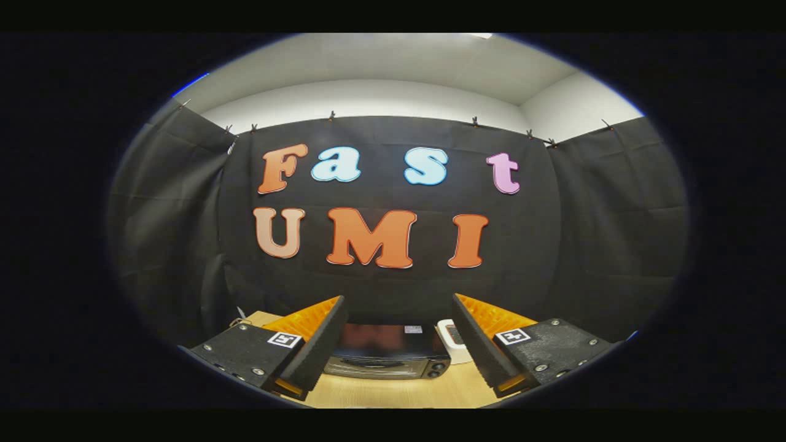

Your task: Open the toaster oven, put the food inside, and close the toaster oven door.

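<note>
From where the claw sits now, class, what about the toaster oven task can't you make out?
- Toaster oven: gripper view, sides hidden behind the open claw's fingers; door latch state too small to tell.
- White object beside it: partly covered by a finger, identity unclear.
- Food: cannot be picked out.

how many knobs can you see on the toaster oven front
2, side by side at the lower right corner of the toaster oven, seen between the open gripper fingers, beyond them. More may be hidden behind the left finger.

Glossy toaster oven [387, 355], wood-look table [393, 393]
</note>
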The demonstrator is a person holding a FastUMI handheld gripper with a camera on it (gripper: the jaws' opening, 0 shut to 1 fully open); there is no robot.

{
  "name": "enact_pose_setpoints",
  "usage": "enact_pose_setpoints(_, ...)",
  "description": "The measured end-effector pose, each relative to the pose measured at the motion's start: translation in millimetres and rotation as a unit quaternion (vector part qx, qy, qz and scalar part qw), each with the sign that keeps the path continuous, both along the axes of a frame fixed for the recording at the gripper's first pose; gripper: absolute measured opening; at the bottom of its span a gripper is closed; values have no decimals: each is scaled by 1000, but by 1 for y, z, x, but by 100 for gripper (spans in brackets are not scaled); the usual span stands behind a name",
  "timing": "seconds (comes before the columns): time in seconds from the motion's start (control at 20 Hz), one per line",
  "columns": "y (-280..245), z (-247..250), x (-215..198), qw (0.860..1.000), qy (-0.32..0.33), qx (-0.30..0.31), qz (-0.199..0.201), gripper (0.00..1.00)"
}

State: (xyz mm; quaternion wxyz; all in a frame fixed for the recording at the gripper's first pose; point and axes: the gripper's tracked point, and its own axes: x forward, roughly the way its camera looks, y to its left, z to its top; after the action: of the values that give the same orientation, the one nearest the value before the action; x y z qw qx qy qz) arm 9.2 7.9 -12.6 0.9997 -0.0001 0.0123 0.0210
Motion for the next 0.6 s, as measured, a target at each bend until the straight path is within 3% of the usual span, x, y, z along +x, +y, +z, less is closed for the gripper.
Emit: enact_pose_setpoints(0.6, 33, -111, 68, 996, 86, -19, 19, 99)
